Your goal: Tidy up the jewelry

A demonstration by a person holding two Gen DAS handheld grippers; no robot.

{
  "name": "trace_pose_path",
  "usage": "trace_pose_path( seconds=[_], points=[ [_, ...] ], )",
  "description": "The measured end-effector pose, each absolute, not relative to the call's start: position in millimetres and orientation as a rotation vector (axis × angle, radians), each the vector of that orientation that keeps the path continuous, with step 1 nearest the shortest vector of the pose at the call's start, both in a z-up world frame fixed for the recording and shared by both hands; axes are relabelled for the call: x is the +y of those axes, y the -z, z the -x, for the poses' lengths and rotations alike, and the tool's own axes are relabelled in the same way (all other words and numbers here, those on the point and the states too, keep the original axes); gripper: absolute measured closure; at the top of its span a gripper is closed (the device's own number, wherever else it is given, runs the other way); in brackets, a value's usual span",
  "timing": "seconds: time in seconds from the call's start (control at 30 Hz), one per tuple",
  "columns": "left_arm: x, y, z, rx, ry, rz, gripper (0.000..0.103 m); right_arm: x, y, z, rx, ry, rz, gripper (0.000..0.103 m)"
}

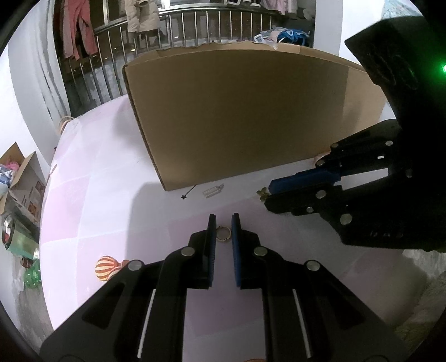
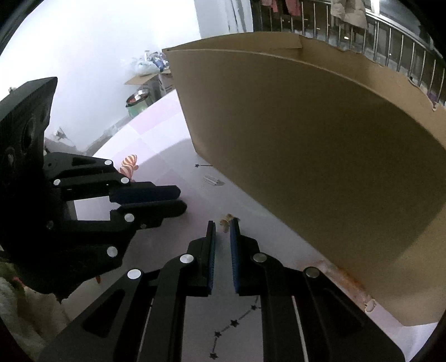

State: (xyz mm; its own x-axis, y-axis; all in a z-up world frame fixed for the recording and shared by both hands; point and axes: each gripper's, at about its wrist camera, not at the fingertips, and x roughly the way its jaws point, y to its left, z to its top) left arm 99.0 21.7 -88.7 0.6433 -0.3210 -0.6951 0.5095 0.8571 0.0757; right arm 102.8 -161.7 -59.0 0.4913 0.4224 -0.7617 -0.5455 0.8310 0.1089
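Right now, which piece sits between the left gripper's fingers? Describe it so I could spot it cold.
Start at the big cardboard box standing on the pale pink table. In front of it, the left gripper brackets a small metal ring. Unlike the flat silver clip and the black star chain nearer the box, it is a plain round hoop.

White walls point(image 1: 25, 92), metal railing point(image 1: 195, 25), hanging clothes point(image 1: 78, 30), dim light
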Motion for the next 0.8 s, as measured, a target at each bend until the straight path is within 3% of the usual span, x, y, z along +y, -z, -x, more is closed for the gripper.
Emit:
trace_pose_path(
  seconds=[0.57, 0.67, 0.8],
  points=[
    [21, 90, -94, 0.731, 0.474, -0.265, 0.093, -150, 56, -112, 0.865, -0.530, 0.184, 0.091],
    [21, 90, -95, 0.732, 0.474, -0.264, 0.093, -149, 57, -112, 0.863, -0.529, 0.178, 0.085],
    [21, 90, -95, 0.732, 0.475, -0.264, 0.093, -145, 57, -112, 0.848, -0.520, 0.198, 0.085]
  ],
)
